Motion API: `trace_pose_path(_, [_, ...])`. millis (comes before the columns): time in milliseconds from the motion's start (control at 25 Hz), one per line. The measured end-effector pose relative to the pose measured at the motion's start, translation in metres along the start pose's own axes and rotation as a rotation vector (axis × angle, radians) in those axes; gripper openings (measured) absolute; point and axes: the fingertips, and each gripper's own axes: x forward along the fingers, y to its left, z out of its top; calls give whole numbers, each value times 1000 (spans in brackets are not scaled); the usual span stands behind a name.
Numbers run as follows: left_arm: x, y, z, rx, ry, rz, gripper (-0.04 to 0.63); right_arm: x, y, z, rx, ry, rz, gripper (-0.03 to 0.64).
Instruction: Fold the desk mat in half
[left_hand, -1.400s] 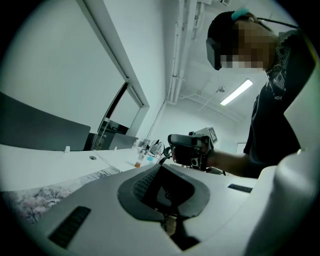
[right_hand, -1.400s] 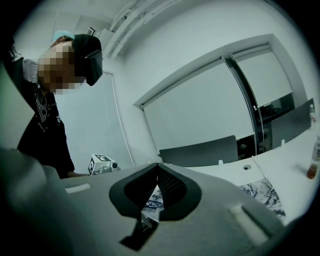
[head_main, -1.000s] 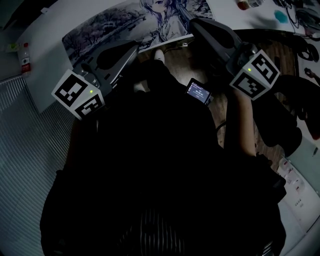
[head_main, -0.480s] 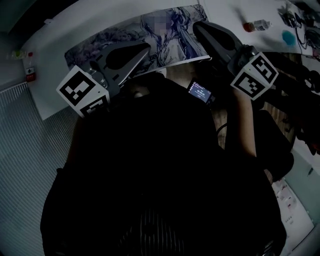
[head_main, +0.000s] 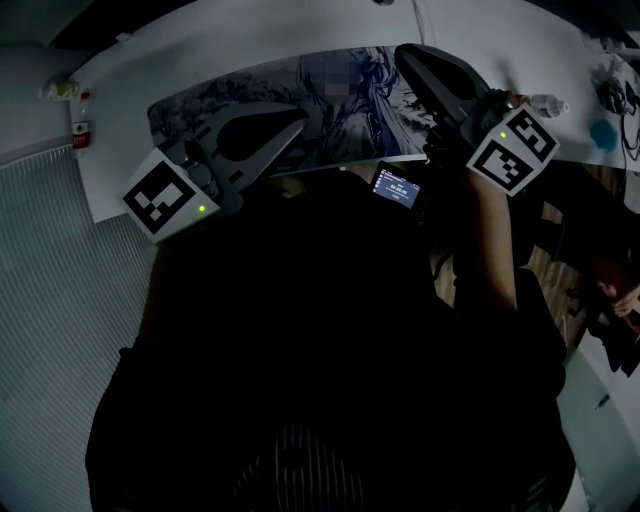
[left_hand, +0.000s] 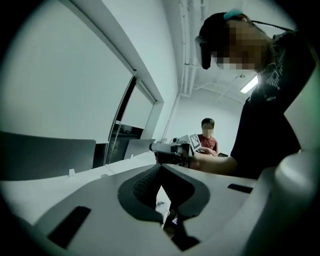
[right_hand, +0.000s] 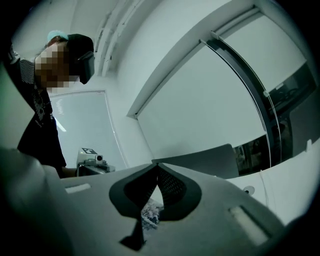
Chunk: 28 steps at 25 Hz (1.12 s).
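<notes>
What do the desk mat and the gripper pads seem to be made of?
Desk mat: a thin sheet, probably fabric-topped rubber. It looks matte, with a printed illustration and no glare. Left gripper pads: dark, likely rubber, judging by the fine ribbed texture. Its shell looks like smooth, light grey moulded plastic.
</notes>
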Motion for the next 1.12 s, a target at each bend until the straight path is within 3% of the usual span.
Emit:
trace_pose_path(160, [7,12,-6,-85,-49,26,8,-1,-21,-10,34,-3,18,3])
trace_pose_path(320, [3,20,-20,-120,-22,51,8,2,-29,-18,61,11,17,3])
trace_pose_path(400, [5,22,-23,-134,-12,25,8,1,-30,-19,65,13,0,3])
trace_pose_path(800, [50,29,-17,-79,48,-149,7,-58,-59,-28,54,2,-237,3])
trace_pose_path(1120, [80,28,-30,-108,96,-200,6,-111,-100,-85,133,76,-420,5])
